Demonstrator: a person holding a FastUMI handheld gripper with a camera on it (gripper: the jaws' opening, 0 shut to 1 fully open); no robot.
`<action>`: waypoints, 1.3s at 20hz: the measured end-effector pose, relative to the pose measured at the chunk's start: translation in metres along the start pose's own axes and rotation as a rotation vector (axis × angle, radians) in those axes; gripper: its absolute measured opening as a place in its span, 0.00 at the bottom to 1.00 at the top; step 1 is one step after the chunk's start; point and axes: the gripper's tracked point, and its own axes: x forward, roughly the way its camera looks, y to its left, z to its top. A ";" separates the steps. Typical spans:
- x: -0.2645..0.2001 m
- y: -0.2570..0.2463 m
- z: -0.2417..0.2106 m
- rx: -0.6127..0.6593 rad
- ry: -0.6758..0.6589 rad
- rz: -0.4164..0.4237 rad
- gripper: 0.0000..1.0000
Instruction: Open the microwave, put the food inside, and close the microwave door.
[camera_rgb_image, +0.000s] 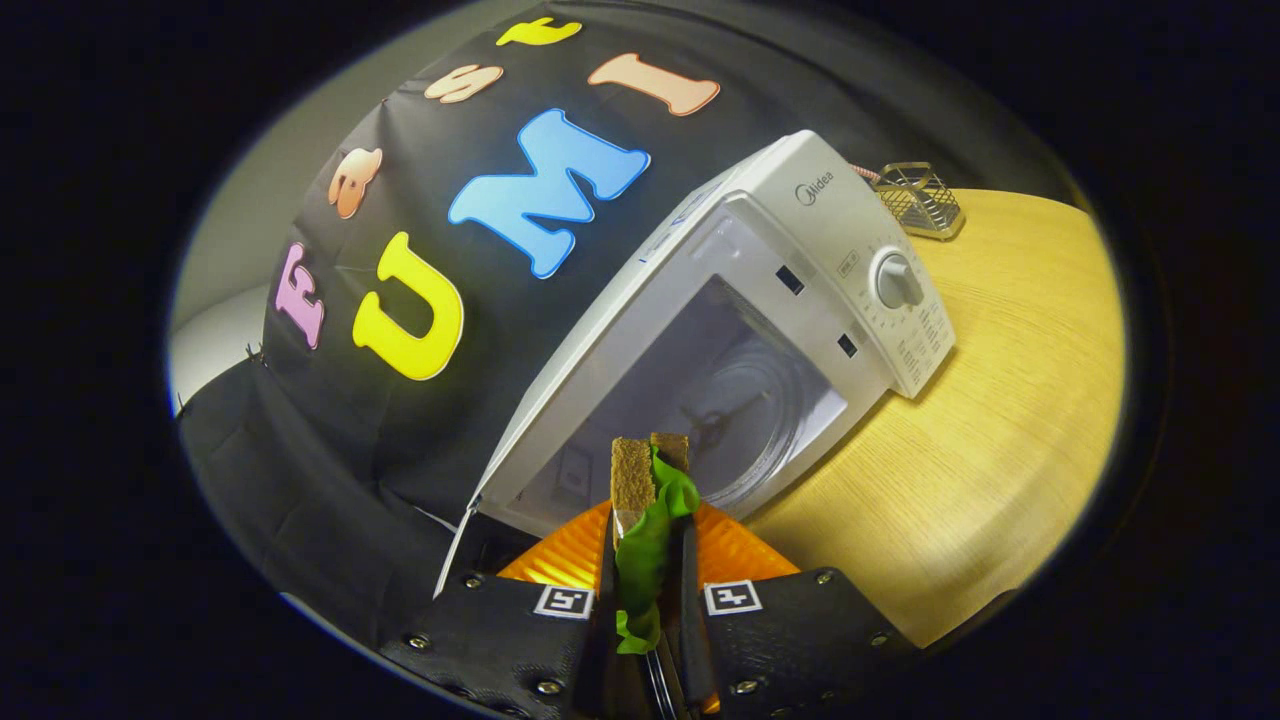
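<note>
My gripper (648, 560) is shut on a sandwich (636, 478), two brown bread slices with a green lettuce leaf (645, 555) hanging out between the fingers. Just beyond the sandwich stands the white microwave (840, 225), which looks tilted from here. Its cavity (690, 370) is open, and the glass turntable (765, 415) lies inside. The door (455, 555) is swung out to the left and shows edge-on beside my left finger. The sandwich's far end sits right at the front of the cavity opening.
The microwave rests on a light wooden table (1000, 400). Its control panel with a round dial (897, 282) is to the right of the cavity. A small wire basket (918, 200) stands on the table behind the microwave.
</note>
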 end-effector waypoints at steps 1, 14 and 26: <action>0.009 0.000 0.000 0.005 -0.016 -0.001 0.26; 0.094 -0.018 0.016 0.077 -0.127 -0.050 0.26; 0.112 -0.060 -0.002 0.041 -0.092 -0.167 0.43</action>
